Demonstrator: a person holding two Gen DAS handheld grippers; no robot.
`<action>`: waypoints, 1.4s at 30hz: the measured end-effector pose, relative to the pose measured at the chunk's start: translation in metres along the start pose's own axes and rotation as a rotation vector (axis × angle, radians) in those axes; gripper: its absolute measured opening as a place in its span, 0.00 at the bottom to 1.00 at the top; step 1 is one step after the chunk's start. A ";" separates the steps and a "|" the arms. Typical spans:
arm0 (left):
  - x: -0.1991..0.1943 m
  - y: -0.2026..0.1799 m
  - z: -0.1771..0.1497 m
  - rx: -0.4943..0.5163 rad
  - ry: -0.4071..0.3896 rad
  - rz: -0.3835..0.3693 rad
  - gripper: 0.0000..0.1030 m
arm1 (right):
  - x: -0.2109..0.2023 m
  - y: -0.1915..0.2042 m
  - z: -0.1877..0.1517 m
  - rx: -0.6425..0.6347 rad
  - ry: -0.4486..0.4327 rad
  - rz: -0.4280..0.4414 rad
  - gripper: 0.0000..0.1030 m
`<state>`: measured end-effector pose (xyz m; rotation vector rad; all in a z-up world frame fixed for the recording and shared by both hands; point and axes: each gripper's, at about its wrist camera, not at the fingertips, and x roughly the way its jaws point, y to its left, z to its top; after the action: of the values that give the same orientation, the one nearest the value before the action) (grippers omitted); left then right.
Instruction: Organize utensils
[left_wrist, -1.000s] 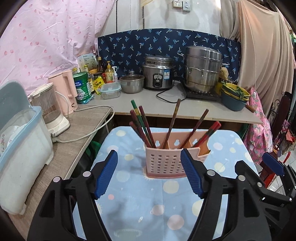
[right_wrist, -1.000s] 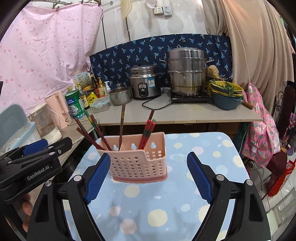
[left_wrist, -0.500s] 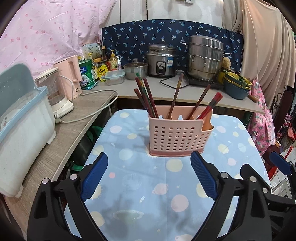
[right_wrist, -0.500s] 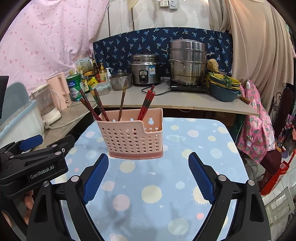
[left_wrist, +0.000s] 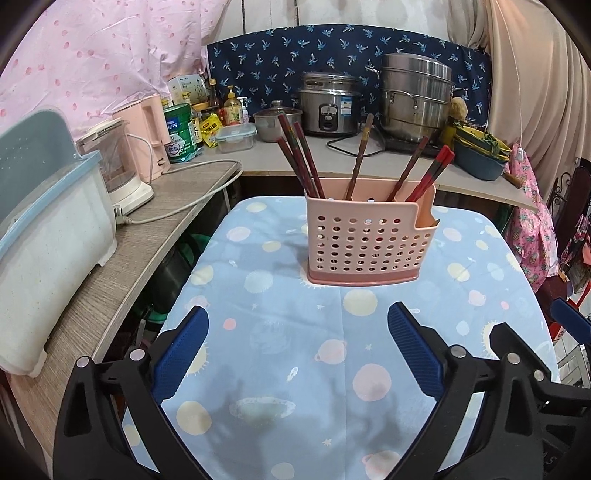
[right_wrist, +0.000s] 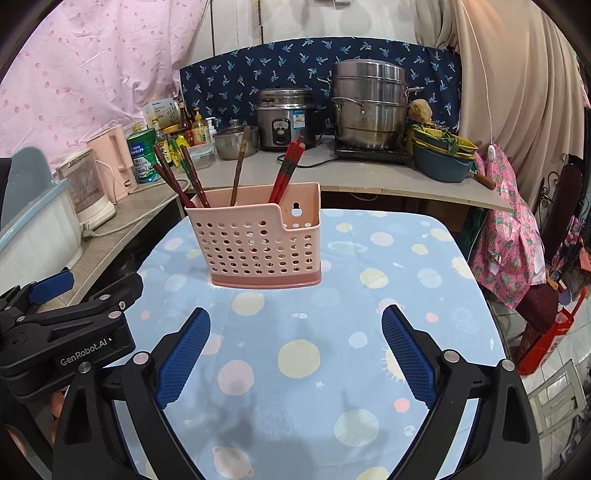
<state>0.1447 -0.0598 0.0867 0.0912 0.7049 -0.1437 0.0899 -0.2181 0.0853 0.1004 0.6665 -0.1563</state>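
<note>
A pink perforated utensil holder (left_wrist: 367, 240) stands upright on the blue planet-print tablecloth (left_wrist: 295, 369); it also shows in the right wrist view (right_wrist: 258, 240). Several dark and red chopsticks (left_wrist: 299, 155) stick up out of it, also seen in the right wrist view (right_wrist: 286, 166). My left gripper (left_wrist: 297, 350) is open and empty, low over the cloth, short of the holder. My right gripper (right_wrist: 295, 350) is open and empty, likewise short of the holder. The left gripper's body (right_wrist: 66, 332) shows at the left of the right wrist view.
A counter runs along the left with a white-and-blue dish box (left_wrist: 48, 236), a blender (left_wrist: 114, 166) and a pink kettle (left_wrist: 147, 133). The back counter holds a rice cooker (left_wrist: 328, 107), a steel steamer pot (left_wrist: 415, 96) and stacked bowls (left_wrist: 476, 151). Pink cloth (right_wrist: 509, 221) hangs at right.
Both grippers have pulled back and away from the holder, which now sits farther off. Both stay open and empty. The holder and chopsticks have not moved.
</note>
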 end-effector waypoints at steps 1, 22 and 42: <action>0.001 0.000 -0.001 0.002 0.003 0.002 0.91 | 0.001 0.000 -0.001 0.001 0.003 -0.003 0.88; 0.024 0.006 -0.015 0.009 0.064 0.015 0.93 | 0.023 0.006 -0.014 -0.003 0.059 -0.026 0.88; 0.037 0.006 -0.021 0.025 0.101 0.022 0.93 | 0.037 0.002 -0.017 0.014 0.093 -0.026 0.88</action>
<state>0.1604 -0.0548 0.0471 0.1311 0.8024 -0.1278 0.1083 -0.2177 0.0491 0.1133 0.7597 -0.1818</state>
